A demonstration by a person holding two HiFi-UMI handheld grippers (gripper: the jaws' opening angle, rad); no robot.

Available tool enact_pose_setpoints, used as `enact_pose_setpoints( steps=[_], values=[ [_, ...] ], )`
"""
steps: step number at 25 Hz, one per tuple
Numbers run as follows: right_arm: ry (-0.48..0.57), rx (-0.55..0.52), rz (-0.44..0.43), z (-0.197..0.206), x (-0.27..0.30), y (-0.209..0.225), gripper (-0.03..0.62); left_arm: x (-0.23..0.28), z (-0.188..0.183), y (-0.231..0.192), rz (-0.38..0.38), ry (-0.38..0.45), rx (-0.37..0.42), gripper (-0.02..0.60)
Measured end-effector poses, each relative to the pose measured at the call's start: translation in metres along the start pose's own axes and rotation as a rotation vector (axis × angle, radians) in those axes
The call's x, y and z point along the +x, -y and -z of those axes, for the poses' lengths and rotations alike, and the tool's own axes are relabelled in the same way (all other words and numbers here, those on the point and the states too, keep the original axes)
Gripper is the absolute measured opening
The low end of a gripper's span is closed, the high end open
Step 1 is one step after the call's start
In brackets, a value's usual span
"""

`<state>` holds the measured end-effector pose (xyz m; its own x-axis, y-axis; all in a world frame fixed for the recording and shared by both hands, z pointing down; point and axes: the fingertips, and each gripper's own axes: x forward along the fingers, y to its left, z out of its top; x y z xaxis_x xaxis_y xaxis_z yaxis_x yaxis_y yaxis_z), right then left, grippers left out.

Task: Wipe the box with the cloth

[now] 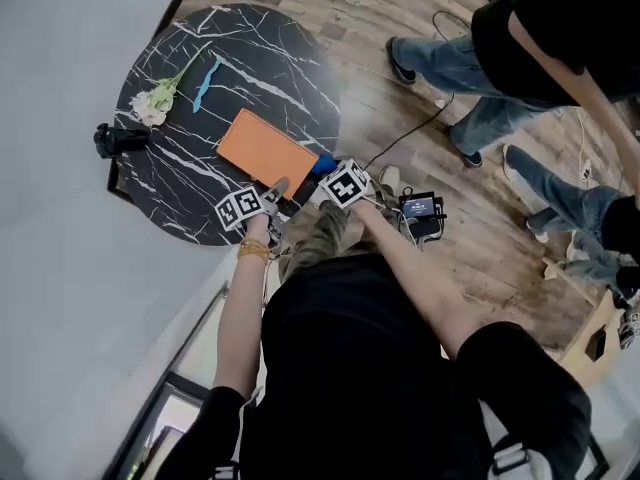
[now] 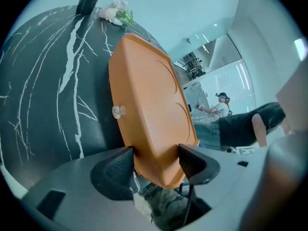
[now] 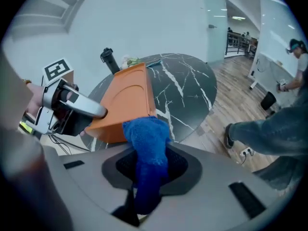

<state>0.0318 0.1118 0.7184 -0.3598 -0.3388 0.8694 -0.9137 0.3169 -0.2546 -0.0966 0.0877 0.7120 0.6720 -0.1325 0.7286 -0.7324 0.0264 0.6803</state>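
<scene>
On the dark marbled worktop (image 2: 43, 95), the left claw (image 2: 155, 163) stands spread wide and straddles the near corner of the orange box (image 2: 144, 95). Its pads lie just beside the box's two faces, and no firm clamp is evident. To the right, the right claw (image 3: 150, 165) is pinched on a blue cloth (image 3: 147, 138), whose bunched end stands out past the jaws, just short of the box's near edge. Hazards: if the left claw is not closed before wiping begins, the stroke is likely to push or swing the box, and its near end already sits at the worktop's rim, so it could slide off to the floor. The cloth is held only by a narrow fold, so drag may pull it free or let bare jaw tips scrape the surface. The two claws work close together and may collide. In the head view the box lies broad face up, with its long axis running diagonally from the worktop's middle at upper left to the near rim at lower right.
</scene>
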Motion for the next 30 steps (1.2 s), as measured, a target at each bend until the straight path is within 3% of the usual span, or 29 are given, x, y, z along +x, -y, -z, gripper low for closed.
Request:
enact_pose_setpoints(
  steps=[3,7,9,14,16,19,25,27,30],
  values=[
    [0.008,-0.053,-0.024,-0.001,0.006,-0.003,0.083,0.014,0.001,0.011,-0.011,0.016,-0.063,0.295],
    [-0.006,-0.223,-0.188,0.014,0.013,-0.083,0.081,0.016,-0.002,0.016,-0.020,0.016,-0.080,0.298],
    [-0.004,-0.270,-0.210,0.019,0.016,-0.095,0.081,0.016,-0.001,0.017,-0.016,0.009,-0.078,0.296],
    [0.063,-0.054,-0.050,-0.008,0.008,0.011,0.081,0.016,-0.001,0.016,-0.004,-0.021,-0.071,0.296],
    [0.066,-0.027,-0.003,-0.020,0.003,0.041,0.081,0.017,-0.001,0.016,0.005,-0.015,-0.076,0.296],
    [0.054,-0.047,-0.001,-0.017,0.004,0.025,0.080,0.018,-0.001,0.017,0.016,-0.012,-0.081,0.298],
    [0.004,-0.251,-0.219,0.014,0.005,-0.089,0.080,0.018,0.002,0.017,0.031,-0.030,-0.089,0.302],
    [0.030,-0.239,-0.223,0.007,-0.012,-0.080,0.080,0.015,0.003,0.019,0.027,-0.047,-0.041,0.302],
    [0.112,-0.196,-0.141,-0.022,-0.051,-0.033,0.080,0.005,-0.008,0.021,0.053,-0.027,0.021,0.304]
  ],
)
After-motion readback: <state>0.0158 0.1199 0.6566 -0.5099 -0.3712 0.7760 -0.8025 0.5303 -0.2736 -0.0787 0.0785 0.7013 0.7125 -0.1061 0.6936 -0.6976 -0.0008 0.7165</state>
